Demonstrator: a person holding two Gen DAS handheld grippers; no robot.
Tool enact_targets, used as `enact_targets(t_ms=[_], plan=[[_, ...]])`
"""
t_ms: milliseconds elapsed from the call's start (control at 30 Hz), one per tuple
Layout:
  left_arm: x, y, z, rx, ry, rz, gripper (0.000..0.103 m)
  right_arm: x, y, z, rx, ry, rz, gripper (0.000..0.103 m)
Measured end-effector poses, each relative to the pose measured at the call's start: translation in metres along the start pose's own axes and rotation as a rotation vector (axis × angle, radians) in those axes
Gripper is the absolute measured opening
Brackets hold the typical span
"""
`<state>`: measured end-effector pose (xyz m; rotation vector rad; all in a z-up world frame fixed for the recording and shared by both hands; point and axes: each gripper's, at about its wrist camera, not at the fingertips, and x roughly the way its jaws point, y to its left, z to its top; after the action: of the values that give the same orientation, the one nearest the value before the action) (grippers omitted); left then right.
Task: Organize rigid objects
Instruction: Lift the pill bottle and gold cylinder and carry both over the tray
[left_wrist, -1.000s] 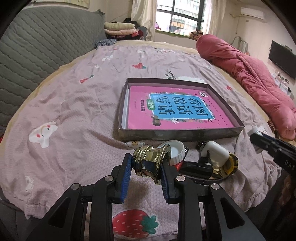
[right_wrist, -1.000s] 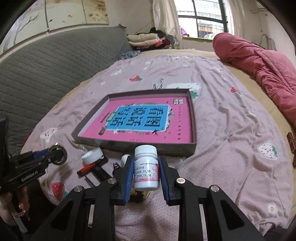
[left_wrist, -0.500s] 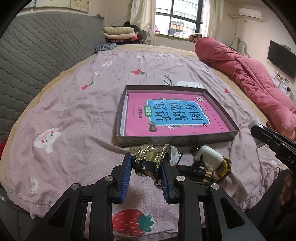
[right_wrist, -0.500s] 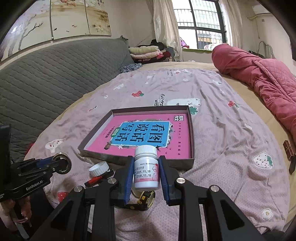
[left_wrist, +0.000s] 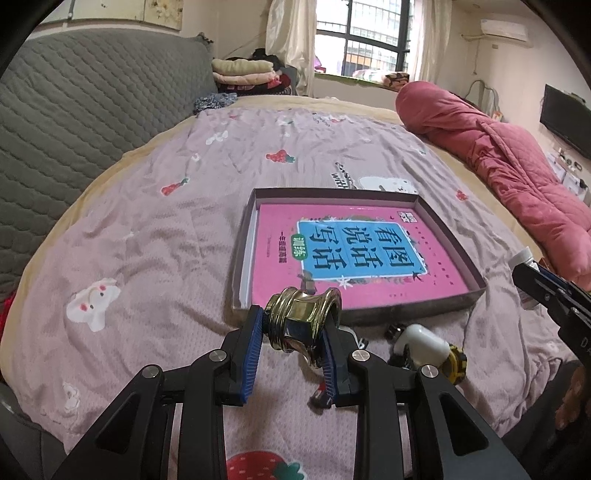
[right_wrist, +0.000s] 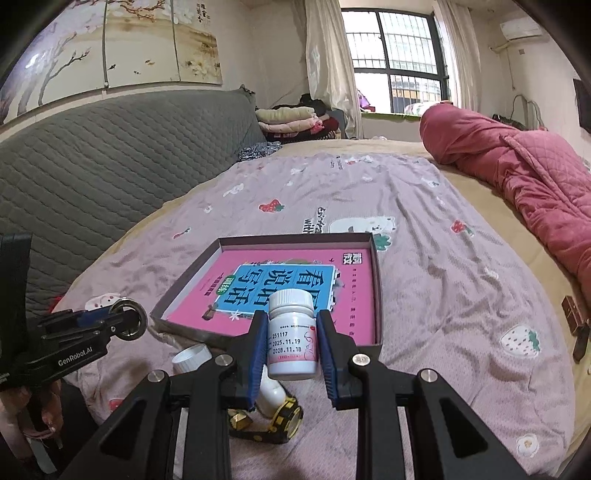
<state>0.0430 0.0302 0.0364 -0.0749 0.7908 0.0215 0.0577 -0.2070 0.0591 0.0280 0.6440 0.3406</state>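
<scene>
The left claw (left_wrist: 293, 339) is gripping a shiny brass fitting (left_wrist: 303, 323) between its blue pads, holding it in the air just short of the near wall of a shallow cardboard box (left_wrist: 421, 315). The box is lying flat on the pink strawberry-print bedspread (left_wrist: 147, 258), close to the bed's near edge, with a pink book (left_wrist: 351, 258) filling its floor. The right claw (right_wrist: 291, 343) is clamping an upright white pill bottle (right_wrist: 293, 336), its dated label facing the camera, and is hovering over the near edge of the bed in front of the same box (right_wrist: 376, 280). Below it, on the bedspread between the box and the near edge, a white bottle cap (right_wrist: 192, 358), a small white case (left_wrist: 421, 343) and a yellow-and-black tape measure (right_wrist: 277, 424) are lying close together. A rolled red quilt (right_wrist: 517, 177) is stretching along the bed's right side, and folded clothes (right_wrist: 291, 120) are sitting stacked at the far corner beside the grey quilted headboard (right_wrist: 92, 173).
</scene>
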Motion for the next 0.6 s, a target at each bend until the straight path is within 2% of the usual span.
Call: enact_targets(t_ms=[600], plan=[[0.045, -0.001, 0.024, -0.025, 0.025, 0.029, 0.029, 0.03, -0.022, 0.017, 0.029, -0.018, 0.001, 0.027]])
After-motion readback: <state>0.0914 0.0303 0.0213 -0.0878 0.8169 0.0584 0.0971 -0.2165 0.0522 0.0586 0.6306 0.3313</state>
